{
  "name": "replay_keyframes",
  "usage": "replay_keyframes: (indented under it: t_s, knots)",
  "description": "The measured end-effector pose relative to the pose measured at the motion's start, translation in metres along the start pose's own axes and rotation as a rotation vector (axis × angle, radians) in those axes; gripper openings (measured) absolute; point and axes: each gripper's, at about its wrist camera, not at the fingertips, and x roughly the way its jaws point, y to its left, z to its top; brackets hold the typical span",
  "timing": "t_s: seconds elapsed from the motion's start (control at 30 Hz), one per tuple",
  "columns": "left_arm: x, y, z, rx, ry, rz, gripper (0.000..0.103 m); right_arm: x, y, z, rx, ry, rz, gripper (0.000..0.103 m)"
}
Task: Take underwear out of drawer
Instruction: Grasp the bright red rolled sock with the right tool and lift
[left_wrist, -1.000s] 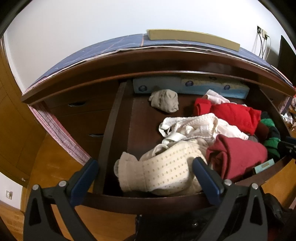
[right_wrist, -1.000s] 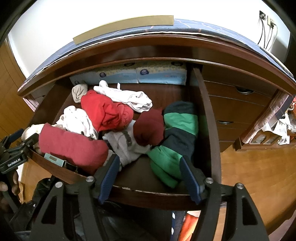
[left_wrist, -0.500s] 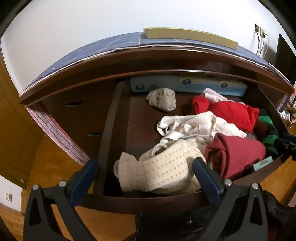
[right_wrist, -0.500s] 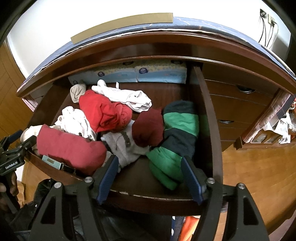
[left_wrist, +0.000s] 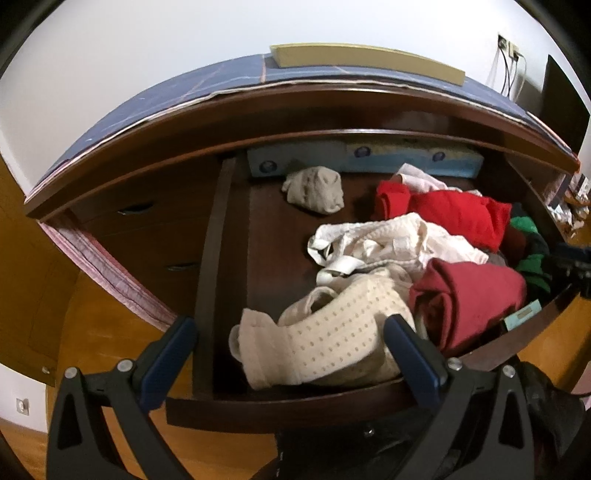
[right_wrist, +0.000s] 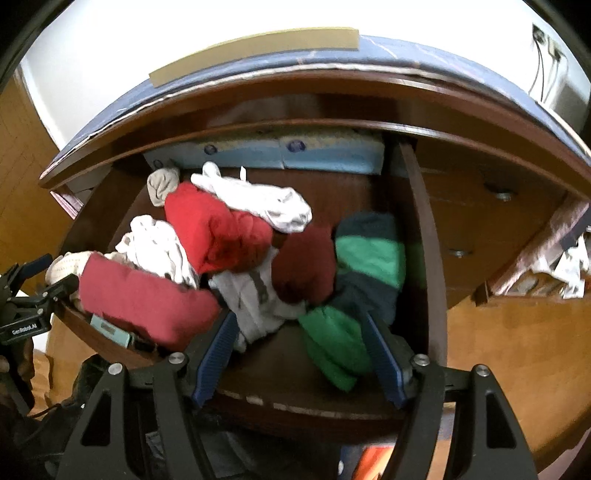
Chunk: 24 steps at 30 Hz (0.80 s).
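Underwear: loose heap in the open drawer (left_wrist: 207, 258), none out yet. Nearest item to left tool (left_wrist: 291, 354) = cream dotted garment (left_wrist: 332, 339), lying against the drawer front wall, framed between the tool's two blue pads. Behind it, a white ribbed piece w/ straps (left_wrist: 388, 243); to its right, touching it, a dark red folded piece (left_wrist: 469, 299); further back, a bright red piece (left_wrist: 454, 214) and a grey-beige wad (left_wrist: 314, 188) lying apart on bare drawer floor. Right side of drawer holds a green/navy striped piece (right_wrist: 365, 273) and a grey-white piece (right_wrist: 255, 299), both near right tool (right_wrist: 303, 354).

Handling (judgement):
- All items soft, light, limp; no stiffness, not fragile.
- Fabric will drape and stretch when lifted; straps and loops may snag adjacent pieces and drag them along.
- Pinch a thick fold or bunched ridge, not a single thin layer; a flat layer may slip from the pads.
- Cream dotted garment: take at the raised central hump, approx. mid-body. Avoid the loose end at its left.
- Striped piece: take at the rolled green end nearest the drawer front.

Tool state: left tool pads wide apart, holding nothing, hovering just outside the drawer front. Right tool pads likewise apart, empty, above the front edge; right view is blurred, so fine fabric detail there is uncertain.

Surroundings: light-blue packs (left_wrist: 365, 155) line the drawer back wall. Dresser top carries a blue cloth (left_wrist: 221, 85) and a flat yellow board (left_wrist: 365, 62).
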Motion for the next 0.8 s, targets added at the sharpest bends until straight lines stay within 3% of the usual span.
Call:
replay_keyframes:
  t_s: [0.2,0.33,0.4,0.5,0.8]
  knots:
    - [-0.008,0.007,0.017,0.027,-0.013,-0.043,0.103,0.000,0.015,0.029,-0.053,-0.014,0.066,0.072]
    - [-0.014,0.008,0.033,0.059,-0.047,-0.052,0.103,0.013,0.044,0.058,-0.183,-0.025,0.092,0.071]
    - [-0.014,0.007,0.038,0.091,-0.057,-0.028,0.103,0.025,0.061,0.068,-0.264,-0.015,0.079,0.064]
    - [-0.014,0.010,0.040,0.119,-0.058,-0.028,0.103,0.047,0.082,0.081,-0.342,0.042,0.111,0.054]
    - [-0.004,0.027,0.042,0.165,-0.012,-0.061,0.103,0.091,0.096,0.087,-0.432,0.213,0.172,0.053]
